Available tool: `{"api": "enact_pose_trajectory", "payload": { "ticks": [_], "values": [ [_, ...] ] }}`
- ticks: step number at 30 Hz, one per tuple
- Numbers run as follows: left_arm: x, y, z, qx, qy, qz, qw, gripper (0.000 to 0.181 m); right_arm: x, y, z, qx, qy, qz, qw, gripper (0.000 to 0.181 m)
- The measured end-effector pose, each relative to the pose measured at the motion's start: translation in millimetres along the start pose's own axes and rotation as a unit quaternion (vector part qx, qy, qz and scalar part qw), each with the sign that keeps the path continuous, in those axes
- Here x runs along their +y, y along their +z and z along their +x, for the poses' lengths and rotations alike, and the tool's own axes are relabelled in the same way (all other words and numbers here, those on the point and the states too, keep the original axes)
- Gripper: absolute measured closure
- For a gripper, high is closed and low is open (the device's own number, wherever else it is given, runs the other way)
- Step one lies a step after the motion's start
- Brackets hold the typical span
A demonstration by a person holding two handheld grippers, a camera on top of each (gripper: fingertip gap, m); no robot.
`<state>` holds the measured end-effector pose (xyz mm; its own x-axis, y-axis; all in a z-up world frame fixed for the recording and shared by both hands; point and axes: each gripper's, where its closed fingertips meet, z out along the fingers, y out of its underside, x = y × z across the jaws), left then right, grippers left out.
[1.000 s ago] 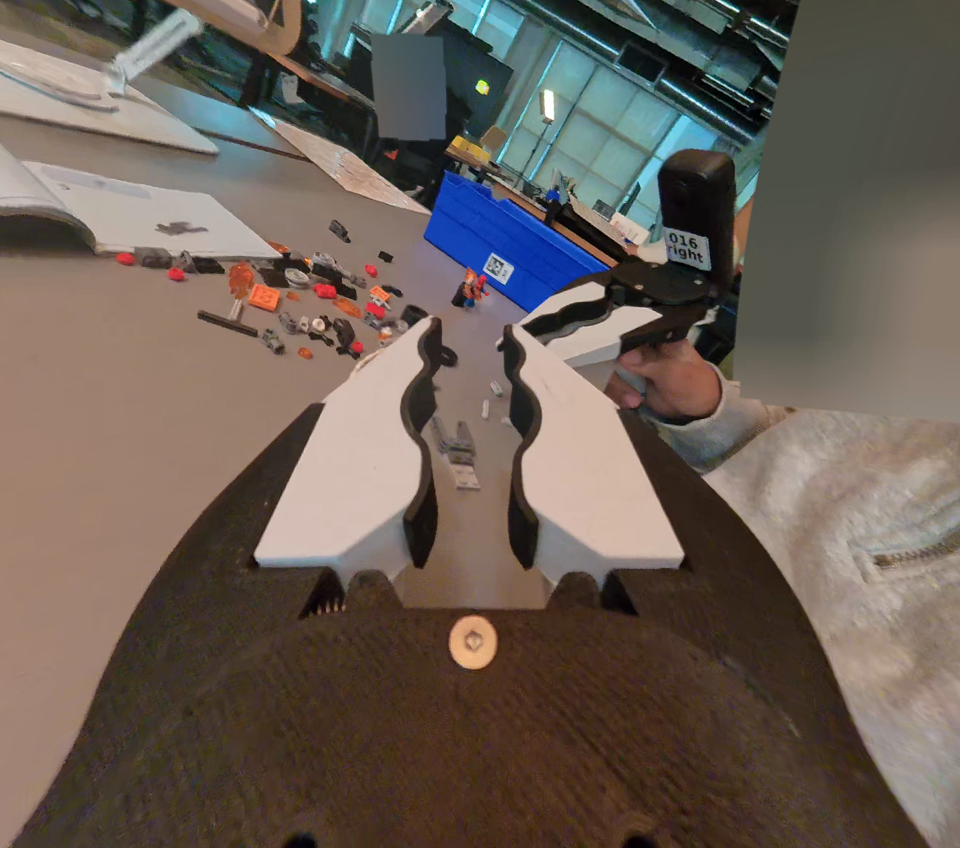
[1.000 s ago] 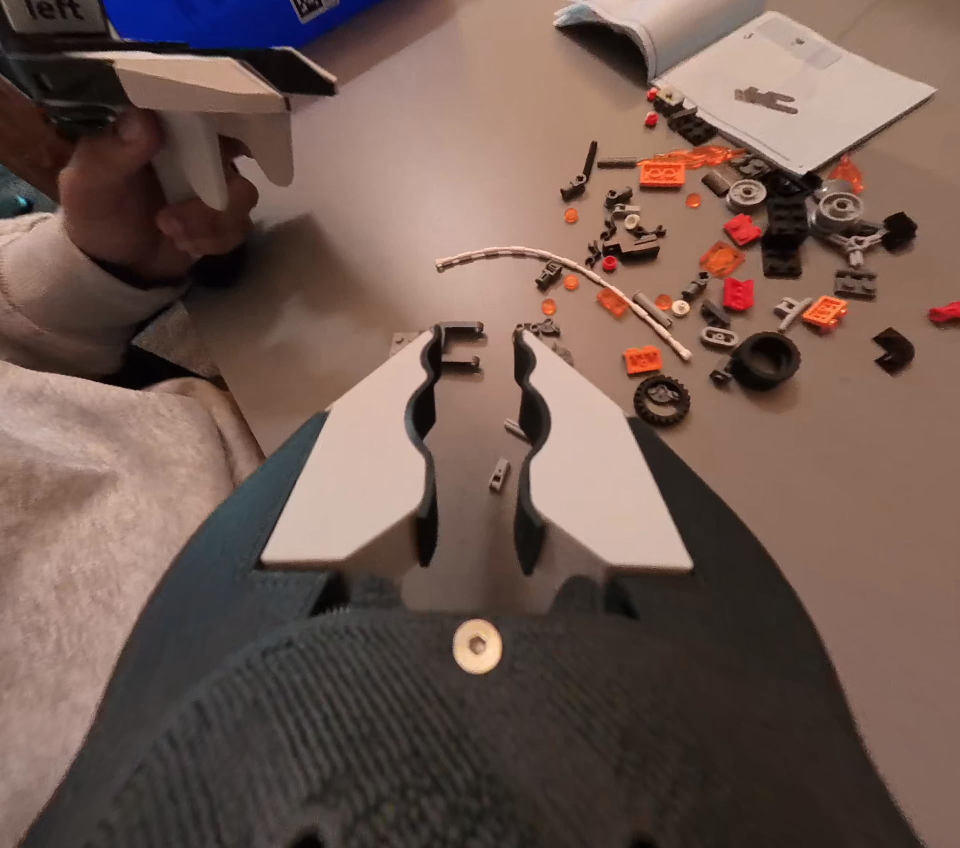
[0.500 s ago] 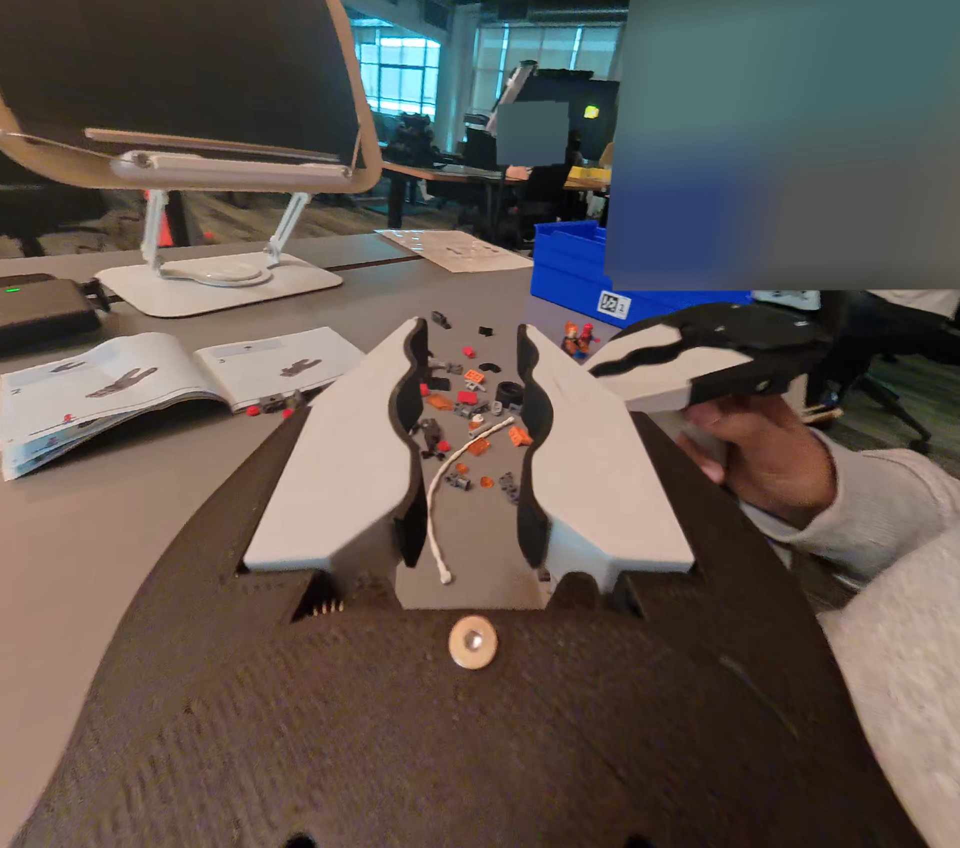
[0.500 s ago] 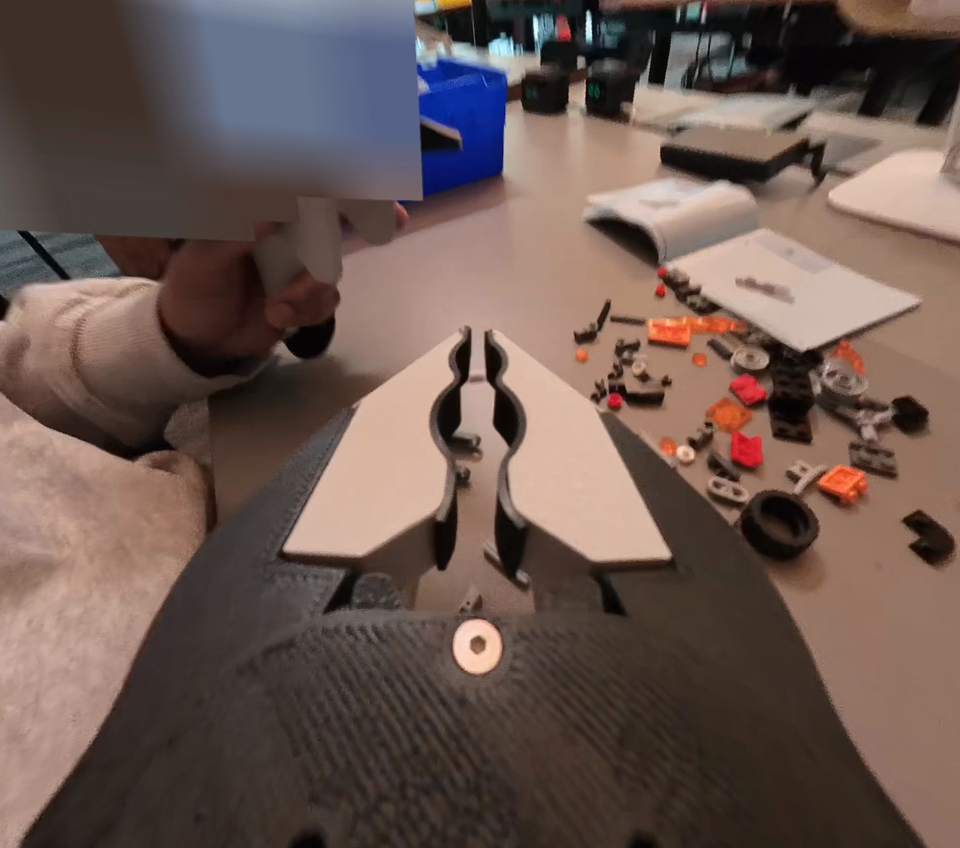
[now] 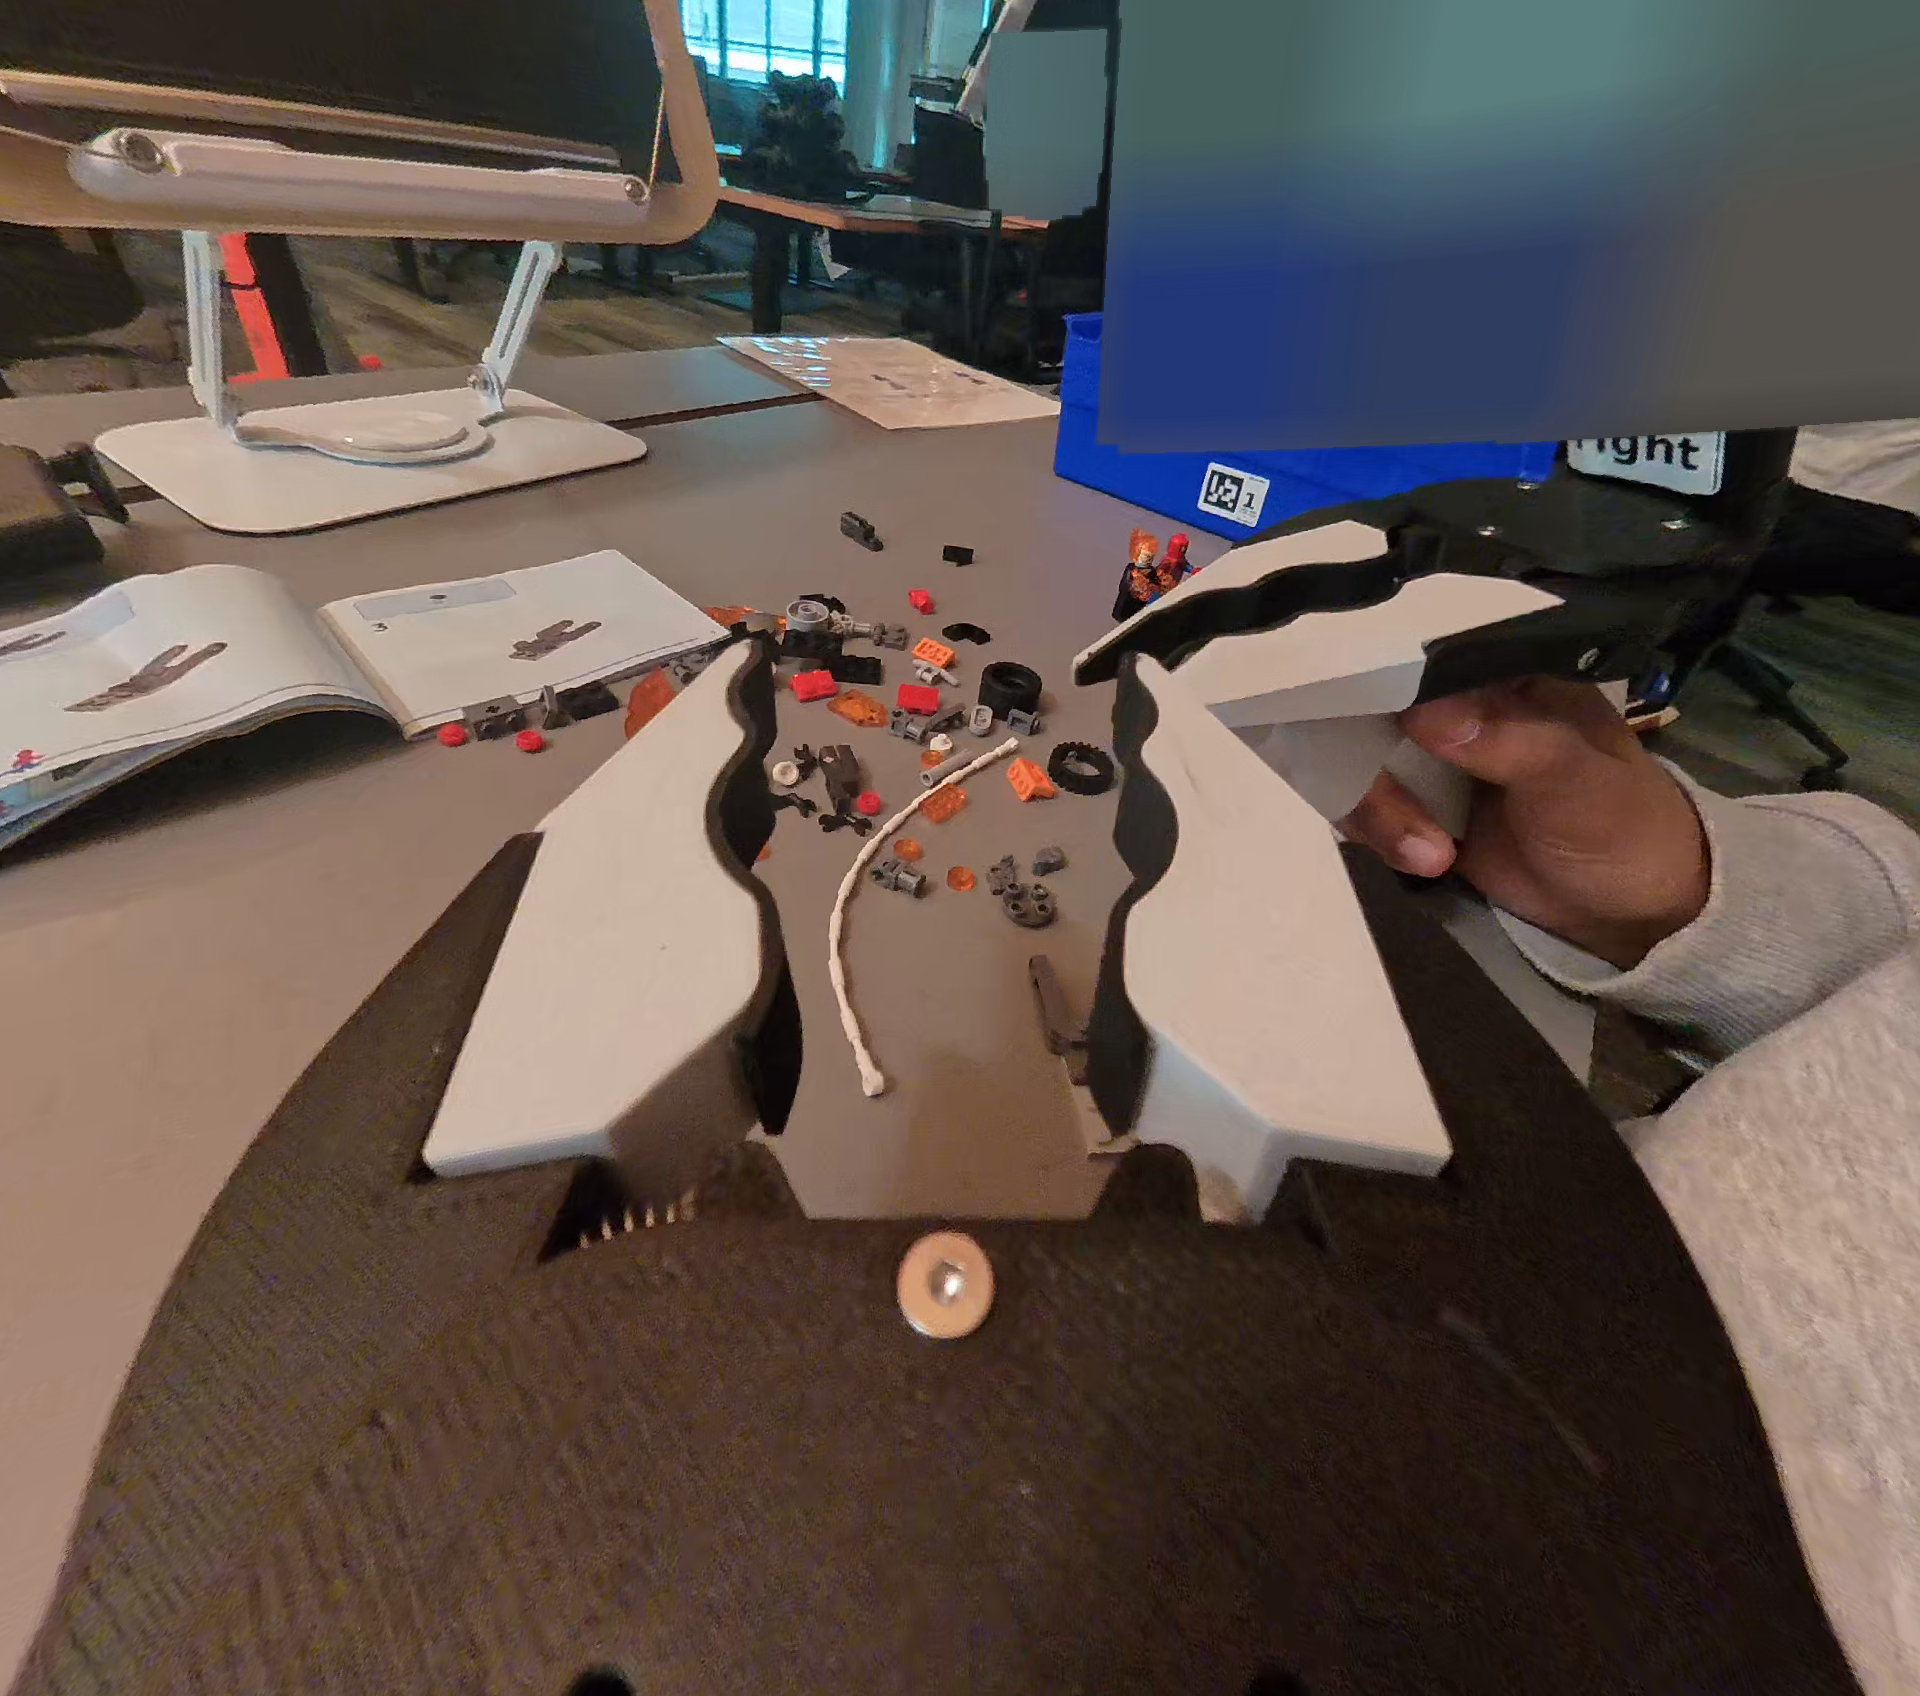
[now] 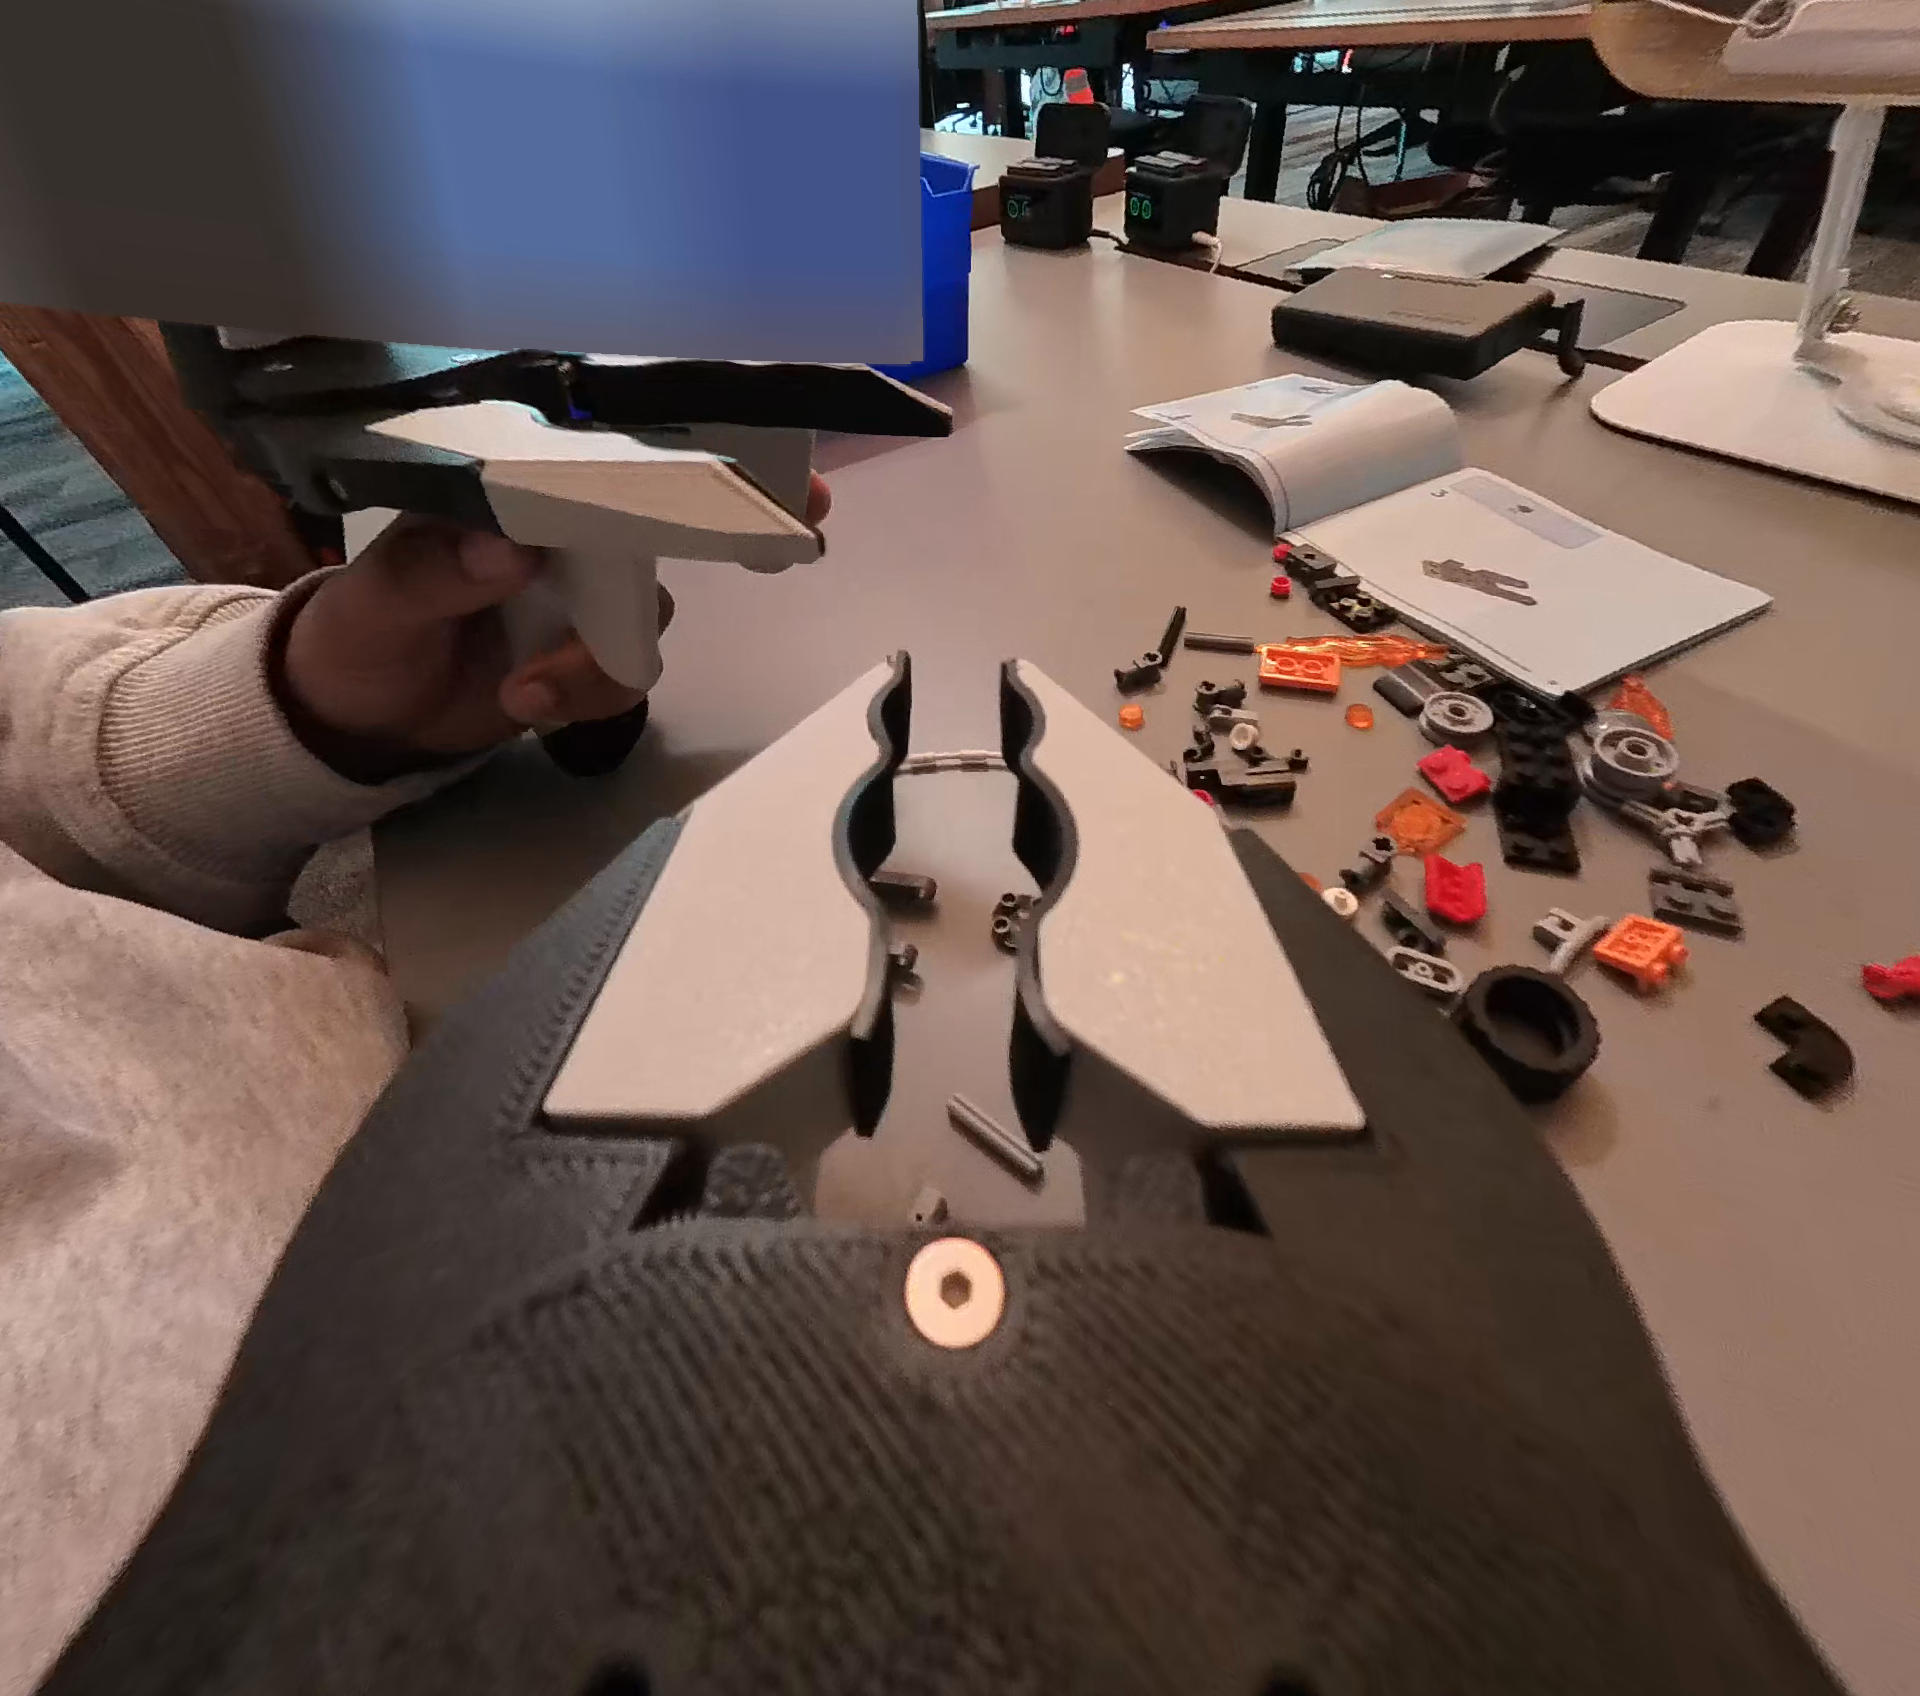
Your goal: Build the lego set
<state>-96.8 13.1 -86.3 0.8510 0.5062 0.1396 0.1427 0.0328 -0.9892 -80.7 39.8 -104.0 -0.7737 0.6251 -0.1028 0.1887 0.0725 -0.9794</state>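
Left gripper [image 5: 940,680]: we see it wide open, holding nothing.
Right gripper [image 6: 954,678]: partly open, empty.
Loose plastic lego pieces [image 5: 914,711]: on the table ahead of both.

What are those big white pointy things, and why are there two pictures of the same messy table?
Those are two-finger grabbers. A person holds one hand-held gripper in each hand, and each carries a camera looking out along its white fingers. One picture comes from the left hand-held gripper, the other from the right hand-held gripper, so you see one grey table from two sides. Each picture also shows the other grabber, held by a hand.

On the table lie many small lego pieces in black, red, orange and grey, a black tyre, a thin white bendy piece, an open instruction booklet and two tiny figures near a blue bin. Both grabbers are open and hold nothing.
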Motion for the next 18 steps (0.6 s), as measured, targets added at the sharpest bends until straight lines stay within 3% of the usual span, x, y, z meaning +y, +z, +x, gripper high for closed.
{"api": "enact_pose_trajectory", "payload": {
  "ticks": [18],
  "values": [
    [2.0,-1.9,-1.1,0.034,-0.066,-0.002,0.997,0.110,-4.4,-3.5,-0.2,-0.009,0.010,0.018,1.000,0.165]
  ]
}}
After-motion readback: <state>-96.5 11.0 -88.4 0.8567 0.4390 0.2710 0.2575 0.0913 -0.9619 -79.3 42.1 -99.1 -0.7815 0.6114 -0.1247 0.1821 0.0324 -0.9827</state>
